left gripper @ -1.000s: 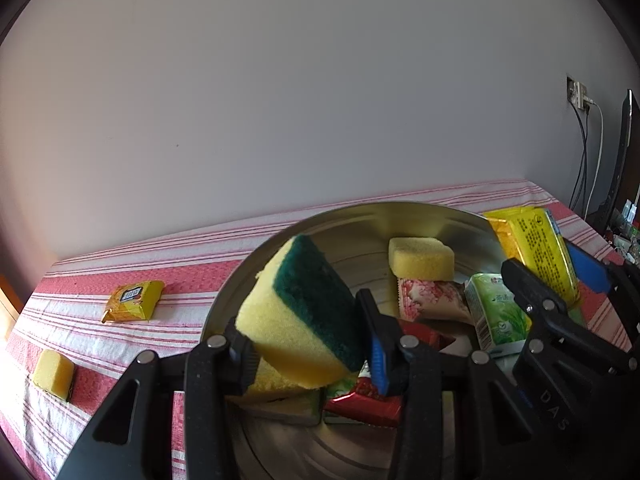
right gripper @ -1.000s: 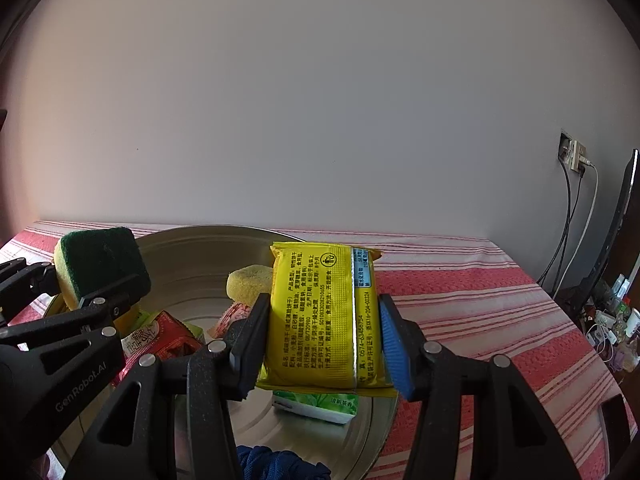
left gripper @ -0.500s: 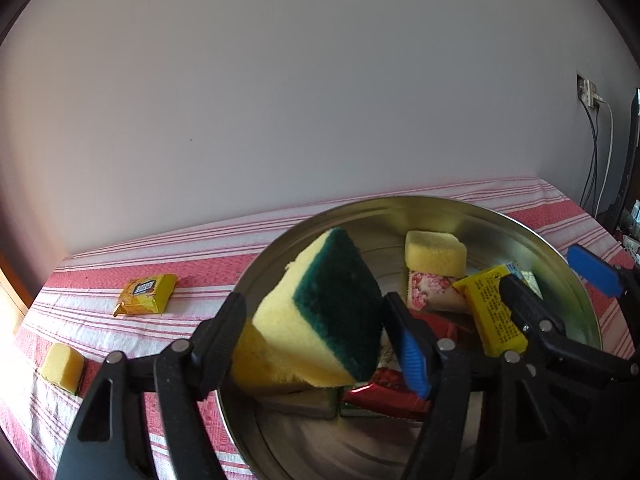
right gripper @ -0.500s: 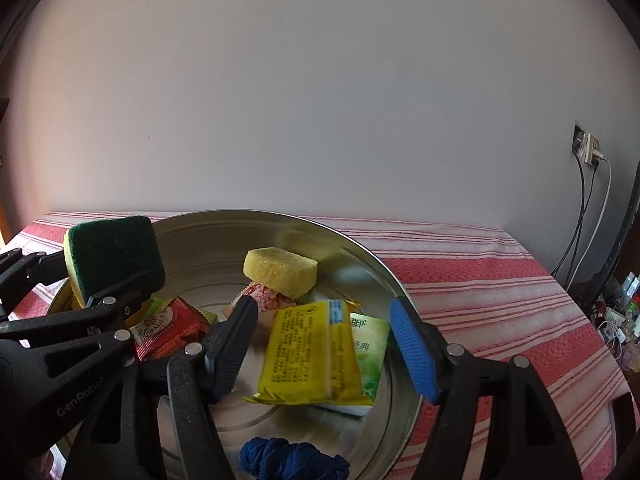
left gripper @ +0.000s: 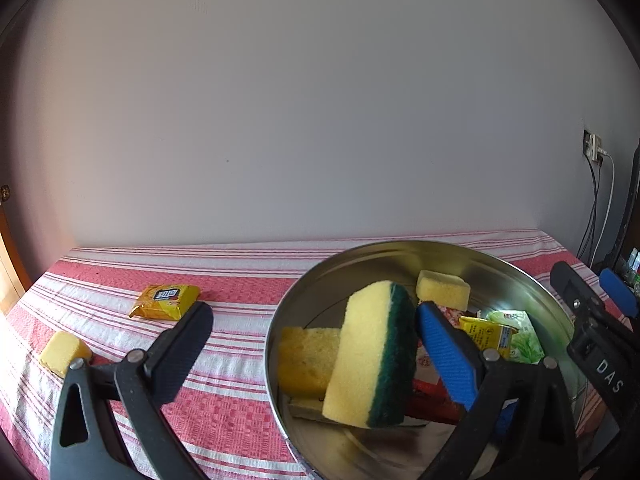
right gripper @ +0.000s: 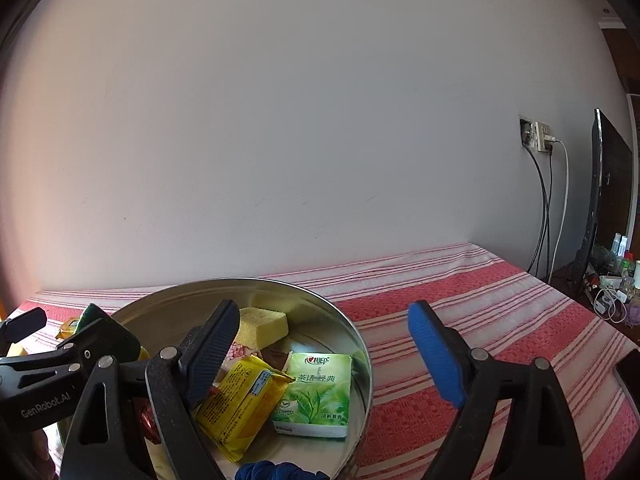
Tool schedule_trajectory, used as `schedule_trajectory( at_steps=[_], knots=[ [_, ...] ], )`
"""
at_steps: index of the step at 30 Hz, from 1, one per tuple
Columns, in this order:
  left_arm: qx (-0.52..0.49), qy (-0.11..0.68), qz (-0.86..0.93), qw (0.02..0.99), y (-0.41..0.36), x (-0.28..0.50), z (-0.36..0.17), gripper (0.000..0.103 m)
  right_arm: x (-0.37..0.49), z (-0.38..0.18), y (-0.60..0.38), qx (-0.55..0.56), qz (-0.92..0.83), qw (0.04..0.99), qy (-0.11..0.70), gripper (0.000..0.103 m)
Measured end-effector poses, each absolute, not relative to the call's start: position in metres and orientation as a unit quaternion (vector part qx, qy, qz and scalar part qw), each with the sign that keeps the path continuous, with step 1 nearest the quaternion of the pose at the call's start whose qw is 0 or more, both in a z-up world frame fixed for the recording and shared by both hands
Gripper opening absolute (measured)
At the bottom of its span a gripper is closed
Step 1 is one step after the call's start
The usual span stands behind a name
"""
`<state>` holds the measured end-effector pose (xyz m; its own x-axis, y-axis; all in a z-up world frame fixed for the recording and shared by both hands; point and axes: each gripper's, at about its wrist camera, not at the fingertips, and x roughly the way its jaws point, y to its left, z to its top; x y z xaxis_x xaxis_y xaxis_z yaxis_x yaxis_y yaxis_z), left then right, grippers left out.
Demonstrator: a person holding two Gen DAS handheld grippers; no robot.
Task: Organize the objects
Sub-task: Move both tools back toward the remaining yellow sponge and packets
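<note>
My left gripper (left gripper: 316,344) is opening wide over the left rim of the metal bowl (left gripper: 400,246). The yellow-and-green sponge (left gripper: 372,356) stands tilted inside the bowl, leaning by the blue pad, far from the black pad. My right gripper (right gripper: 326,348) is opening too, with nothing between its pads. The big yellow packet (right gripper: 244,400) lies in the bowl (right gripper: 352,328) below its black finger, beside a green tissue pack (right gripper: 316,388). A yellow sponge (right gripper: 262,322) and red wrappers also lie in the bowl. A small yellow packet (left gripper: 166,300) and a yellow sponge (left gripper: 64,352) lie on the cloth at left.
The red-and-white striped cloth (right gripper: 500,312) covers the table up to the wall. A socket with hanging cables (right gripper: 540,140) and a dark monitor (right gripper: 612,200) stand at the far right, with clutter beside them. Something blue (right gripper: 280,472) lies at the bowl's near edge.
Both grippers have gone from shut to wide apart. The sponge and the big yellow packet have dropped into the bowl. The left view has swung left, the right view right.
</note>
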<state>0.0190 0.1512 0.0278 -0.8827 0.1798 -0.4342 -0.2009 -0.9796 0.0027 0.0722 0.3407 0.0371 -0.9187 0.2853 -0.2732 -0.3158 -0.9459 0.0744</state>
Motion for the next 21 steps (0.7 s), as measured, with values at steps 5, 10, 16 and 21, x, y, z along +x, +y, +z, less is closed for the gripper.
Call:
schedule_trajectory(
  at_steps=[5, 10, 16, 21],
  knots=[
    [-0.183, 0.029, 0.979, 0.080, 0.140, 0.028, 0.031, 0.102, 0.088, 0.043, 0.334, -0.073, 0.980, 0.177, 0.050, 0.094],
    [-0.155, 0.037, 0.985, 0.062, 0.133, 0.034, 0.029, 0.102, 0.095, 0.047, 0.331, -0.050, 0.981, 0.184, 0.047, 0.095],
    [-0.153, 0.049, 0.986, 0.049, 0.127, 0.038, 0.023, 0.102, 0.092, 0.046, 0.332, -0.066, 0.978, 0.187, 0.057, 0.095],
    [-0.169, 0.047, 0.983, 0.052, 0.125, 0.036, 0.020, 0.102, 0.094, 0.045, 0.330, -0.069, 0.975, 0.203, 0.060, 0.095]
  ],
)
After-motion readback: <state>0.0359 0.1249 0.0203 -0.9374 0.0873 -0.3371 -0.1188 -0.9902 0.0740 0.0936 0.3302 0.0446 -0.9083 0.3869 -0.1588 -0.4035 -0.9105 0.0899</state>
